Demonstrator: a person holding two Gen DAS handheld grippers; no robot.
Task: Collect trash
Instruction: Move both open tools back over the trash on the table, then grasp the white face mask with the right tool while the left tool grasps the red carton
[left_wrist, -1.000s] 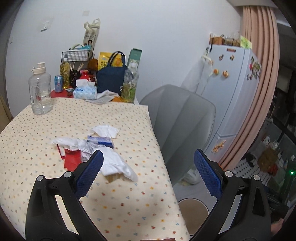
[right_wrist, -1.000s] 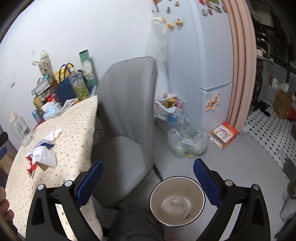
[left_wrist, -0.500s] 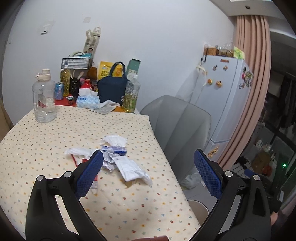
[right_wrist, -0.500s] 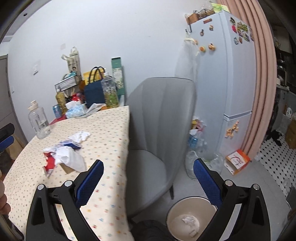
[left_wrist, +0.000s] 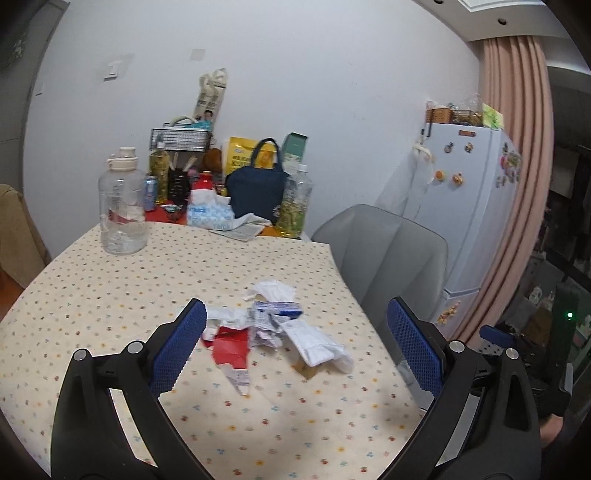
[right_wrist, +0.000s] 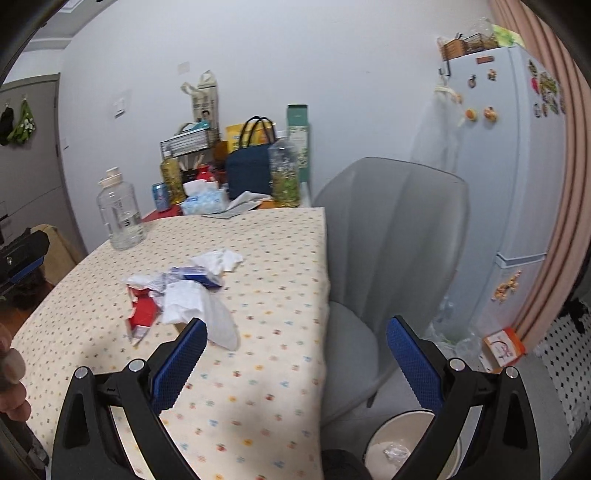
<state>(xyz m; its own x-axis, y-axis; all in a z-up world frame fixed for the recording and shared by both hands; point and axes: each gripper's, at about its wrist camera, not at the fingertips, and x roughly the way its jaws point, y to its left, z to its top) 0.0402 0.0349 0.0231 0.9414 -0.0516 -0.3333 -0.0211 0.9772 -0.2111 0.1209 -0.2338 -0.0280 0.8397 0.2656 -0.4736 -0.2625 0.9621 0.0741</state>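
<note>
A heap of trash lies mid-table: white crumpled tissues (left_wrist: 317, 345) (right_wrist: 195, 304), a torn red carton (left_wrist: 231, 347) (right_wrist: 142, 312), a blue-and-white wrapper (left_wrist: 277, 306) (right_wrist: 195, 275) and another tissue (left_wrist: 275, 290) (right_wrist: 219, 258). My left gripper (left_wrist: 295, 350) hangs open just short of the heap, nothing between its blue pads. My right gripper (right_wrist: 295, 358) is open too, over the table's right edge, the heap ahead to its left. A beige bin (right_wrist: 380, 443) with scraps inside stands on the floor below the right gripper.
The dotted tablecloth (left_wrist: 92, 295) covers the table. A clear jug (left_wrist: 122, 214), tissue box (left_wrist: 207, 212), navy bag (left_wrist: 258, 192) and bottles crowd the far end. A grey chair (right_wrist: 391, 236) stands at the table's right, a white fridge (right_wrist: 517, 166) behind it.
Both grippers have swung up and leftward toward the table. The trash heap now sits more central in both views, and the bin has dropped to the right wrist view's bottom edge.
</note>
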